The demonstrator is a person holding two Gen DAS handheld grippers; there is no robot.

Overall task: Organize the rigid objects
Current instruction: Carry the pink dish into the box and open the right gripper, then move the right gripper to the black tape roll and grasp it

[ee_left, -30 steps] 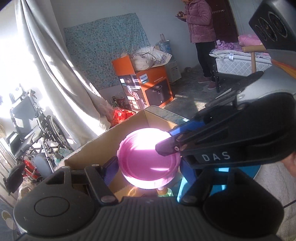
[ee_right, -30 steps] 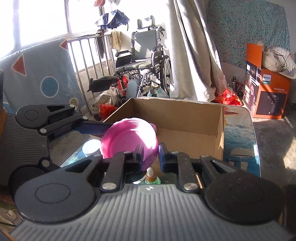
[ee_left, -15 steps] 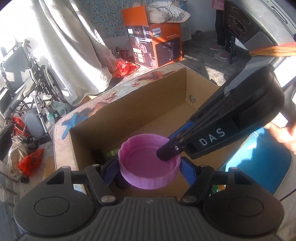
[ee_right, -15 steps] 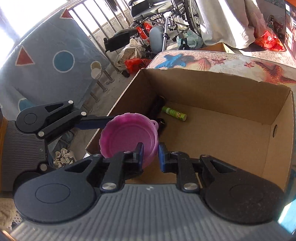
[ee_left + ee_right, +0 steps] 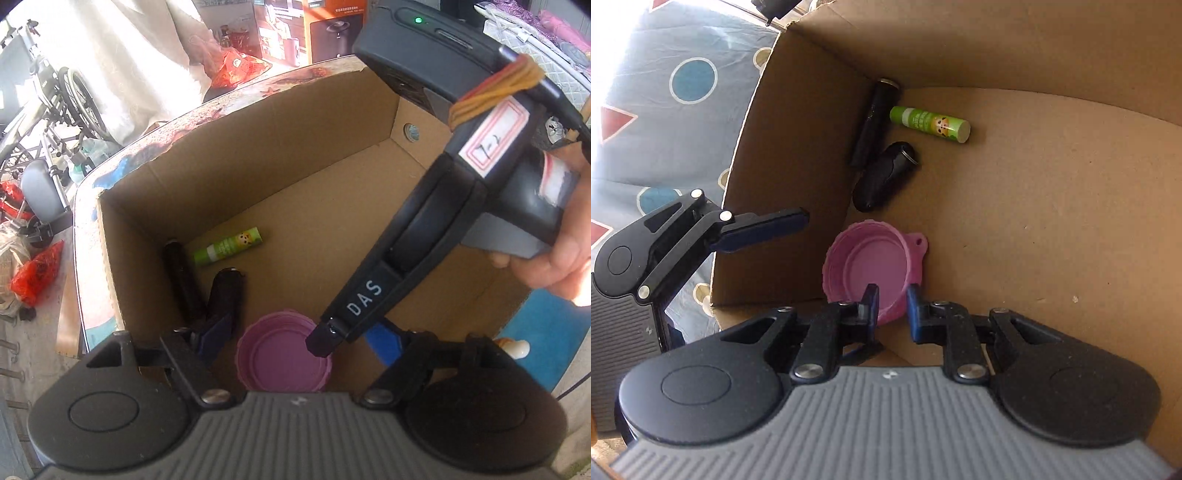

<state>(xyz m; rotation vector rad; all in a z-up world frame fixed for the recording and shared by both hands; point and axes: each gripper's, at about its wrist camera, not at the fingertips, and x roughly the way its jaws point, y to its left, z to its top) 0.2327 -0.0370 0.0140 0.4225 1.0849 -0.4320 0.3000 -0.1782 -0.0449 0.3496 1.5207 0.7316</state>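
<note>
A pink plastic lid lies inside a cardboard box near its left wall; it also shows in the left wrist view. My right gripper is shut on the lid's near rim and reaches into the box. My left gripper is open above the lid, its fingers wide on either side, not touching it. In the right wrist view one left finger sits at the box's left wall.
In the box lie a green glue stick, a black cylinder and a black oval object. The box stands on a sea-print table. A wheelchair and orange boxes stand beyond.
Both grippers lowered the pink lid into the box. The left gripper opened and let go of the lid; the right gripper keeps hold of the rim.
</note>
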